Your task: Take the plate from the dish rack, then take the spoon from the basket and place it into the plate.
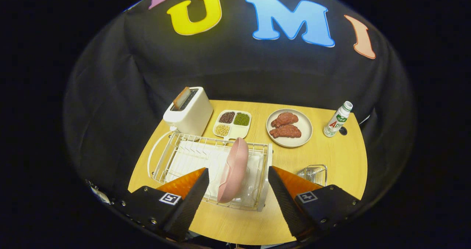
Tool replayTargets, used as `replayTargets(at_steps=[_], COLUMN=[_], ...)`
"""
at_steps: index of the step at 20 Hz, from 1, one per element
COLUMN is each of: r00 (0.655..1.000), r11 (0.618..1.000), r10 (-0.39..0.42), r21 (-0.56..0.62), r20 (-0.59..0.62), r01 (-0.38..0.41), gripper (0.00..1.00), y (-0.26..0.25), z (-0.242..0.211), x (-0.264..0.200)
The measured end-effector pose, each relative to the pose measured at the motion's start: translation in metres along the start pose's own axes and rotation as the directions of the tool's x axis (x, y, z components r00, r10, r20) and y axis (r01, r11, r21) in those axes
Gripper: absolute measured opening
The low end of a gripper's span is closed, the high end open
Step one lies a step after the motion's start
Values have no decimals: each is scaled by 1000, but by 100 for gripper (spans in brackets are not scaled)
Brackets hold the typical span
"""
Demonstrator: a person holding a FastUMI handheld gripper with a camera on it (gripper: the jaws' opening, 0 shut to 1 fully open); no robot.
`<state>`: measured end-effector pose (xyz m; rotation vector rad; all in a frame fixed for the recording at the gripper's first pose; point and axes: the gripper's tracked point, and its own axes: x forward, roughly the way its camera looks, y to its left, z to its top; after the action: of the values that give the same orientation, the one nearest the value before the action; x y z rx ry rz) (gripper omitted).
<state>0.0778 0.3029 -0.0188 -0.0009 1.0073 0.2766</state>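
A pink plate (233,169) stands on edge in the white wire dish rack (176,157) on the wooden table. My gripper (238,173) is open, its two fingers set wide on either side of the plate's lower half without touching it. To the right of the rack, just past my right finger (283,190), sits a small wire basket (313,174); what it holds is too small to make out.
Behind the rack stand a white toaster (189,111) with a slice in its slot, a divided dish of beans (232,124), a plate with two pieces of meat (289,127) and a small bottle (337,119). Black cloth walls close the booth behind.
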Motion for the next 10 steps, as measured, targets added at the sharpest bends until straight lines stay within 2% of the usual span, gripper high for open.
replayTargets(at_steps=[1,3,10], r00=[1000,996,964], r11=[1000,999,997], r10=[-11,-33,-42], r21=[-8,-23,51], r20=[-23,-83,-262], r01=[11,32,57], gripper=[95,95,95], y=[0,-3,-8], z=[2,0,-11], x=[8,24,76])
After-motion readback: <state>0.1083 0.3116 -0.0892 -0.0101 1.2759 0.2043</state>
